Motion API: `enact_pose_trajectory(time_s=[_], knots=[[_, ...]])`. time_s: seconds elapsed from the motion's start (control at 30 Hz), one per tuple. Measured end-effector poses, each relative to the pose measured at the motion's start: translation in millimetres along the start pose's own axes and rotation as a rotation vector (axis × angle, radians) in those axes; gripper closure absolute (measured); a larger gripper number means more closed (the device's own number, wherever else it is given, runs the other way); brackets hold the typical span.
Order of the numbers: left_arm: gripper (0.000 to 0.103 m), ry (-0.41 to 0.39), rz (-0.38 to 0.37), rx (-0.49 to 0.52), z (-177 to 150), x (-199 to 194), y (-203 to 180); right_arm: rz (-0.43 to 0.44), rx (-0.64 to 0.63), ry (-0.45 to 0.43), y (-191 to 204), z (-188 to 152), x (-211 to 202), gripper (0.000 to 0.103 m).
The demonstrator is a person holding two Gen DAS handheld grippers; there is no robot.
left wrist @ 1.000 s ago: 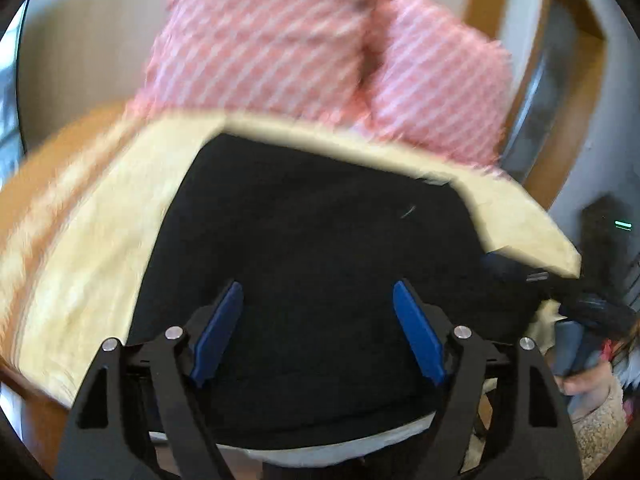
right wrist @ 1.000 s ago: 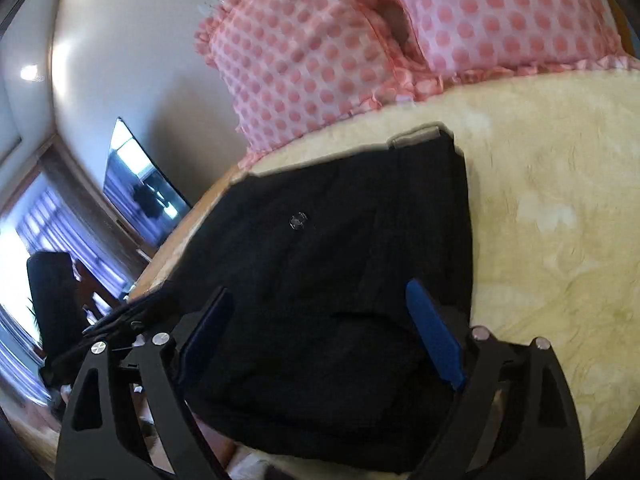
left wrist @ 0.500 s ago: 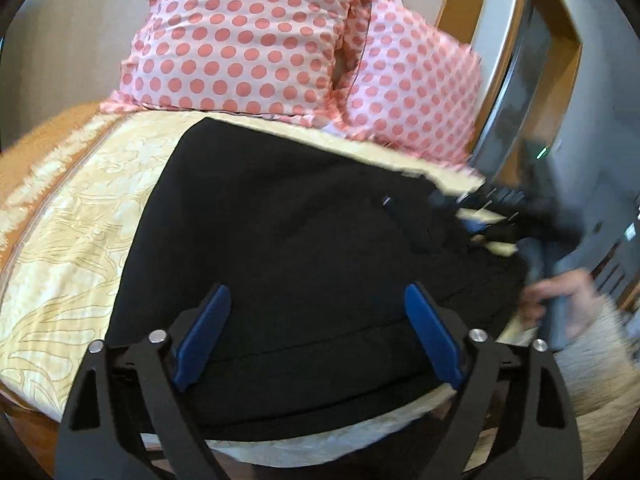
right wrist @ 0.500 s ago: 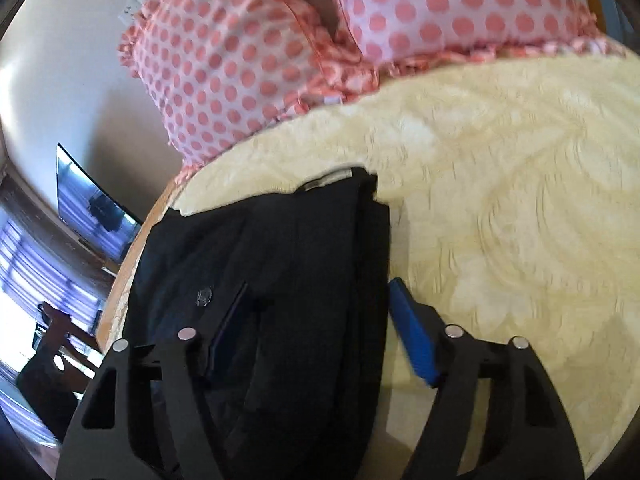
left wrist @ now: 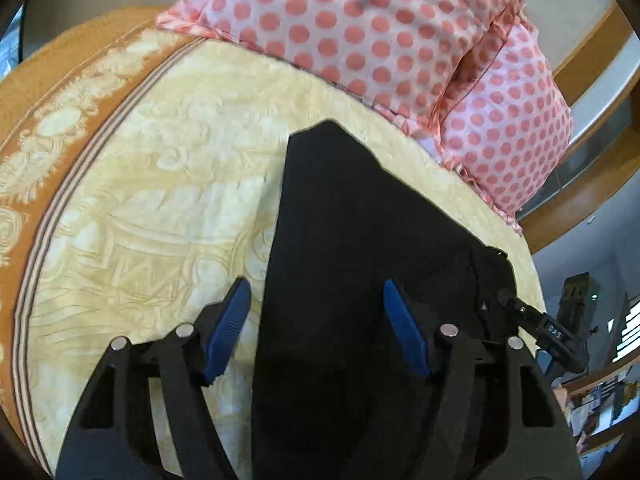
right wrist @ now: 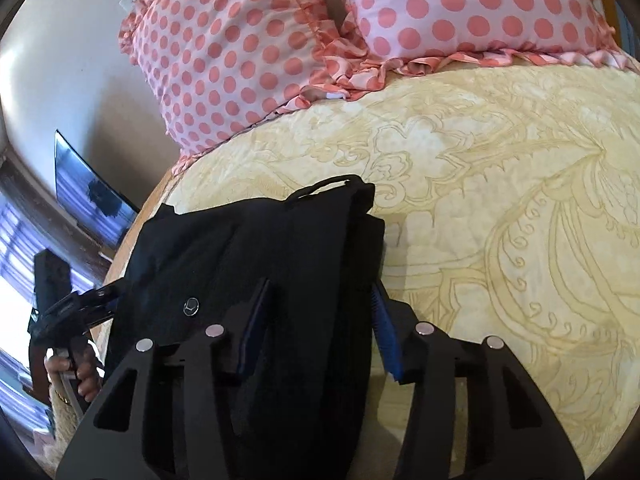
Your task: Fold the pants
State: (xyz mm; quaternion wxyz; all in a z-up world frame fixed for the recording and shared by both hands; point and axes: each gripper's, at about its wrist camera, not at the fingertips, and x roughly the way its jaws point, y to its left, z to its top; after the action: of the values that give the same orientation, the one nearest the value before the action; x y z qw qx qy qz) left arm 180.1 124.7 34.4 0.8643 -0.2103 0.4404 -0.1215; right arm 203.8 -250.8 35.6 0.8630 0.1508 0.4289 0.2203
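Note:
Black pants (left wrist: 360,264) lie folded lengthwise on a yellow patterned bedspread (left wrist: 160,208). My left gripper (left wrist: 316,320) is open, its blue fingertips straddling the pants' left long edge. In the right wrist view the pants (right wrist: 248,248) show a button and a waistband loop at the far end. My right gripper (right wrist: 318,316) is open, its jaws astride the pants' right edge, with cloth between them. The right gripper also shows in the left wrist view (left wrist: 536,328) at the pants' right edge.
Two pink polka-dot pillows (left wrist: 380,40) (right wrist: 248,48) lie at the head of the bed. An orange border (left wrist: 36,120) runs along the bed's left side. A wall TV (right wrist: 88,196) and a window are to the left.
Both grippers have moved apart to opposite long edges of the pants. The right jaws have narrowed around the right edge. The left view has swung left, showing more bedspread.

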Motion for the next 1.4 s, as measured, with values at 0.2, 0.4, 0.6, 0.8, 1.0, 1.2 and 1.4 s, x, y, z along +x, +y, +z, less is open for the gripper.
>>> enact_pose_trajectory(time_s=[0.2,0.4,0.6,0.8,1.0,1.2,1.4], knots=[[0.087,0.01,-0.021,0.043,1.9,-5.6,-13.0,0.108,-0.022,0.011,-2.7,14.0,-8.1,0.083],[0.088,-0.052,-0.015,0.126,42.1,-4.1,-47.8,0.104,-0.077,-0.097,1.0,65.3,-16.1,0.086],[0.088,-0.122,0.05,0.151,111.6,45.6,-67.2,-0.004,-0.085,-0.201,-23.2,120.3,-2.1,0.086],[0.074,0.004,0.189,0.102,123.4,124.0,-56.7,-0.133,0.026,-0.038,-61.4,117.6,51.4,0.079],[0.075,-0.079,0.175,0.146,100.5,72.9,-64.0,-0.09,-0.003,-0.155,-36.2,99.2,-9.7,0.049],[0.046,-0.037,-0.024,0.255,33.4,38.2,-87.5,0.01,-0.114,0.0,3.7,46.4,-1.2,0.035],[0.038,0.017,0.036,0.304,11.5,64.4,-93.2,-0.074,-0.058,-0.001,5.1,38.7,2.7,0.033]])
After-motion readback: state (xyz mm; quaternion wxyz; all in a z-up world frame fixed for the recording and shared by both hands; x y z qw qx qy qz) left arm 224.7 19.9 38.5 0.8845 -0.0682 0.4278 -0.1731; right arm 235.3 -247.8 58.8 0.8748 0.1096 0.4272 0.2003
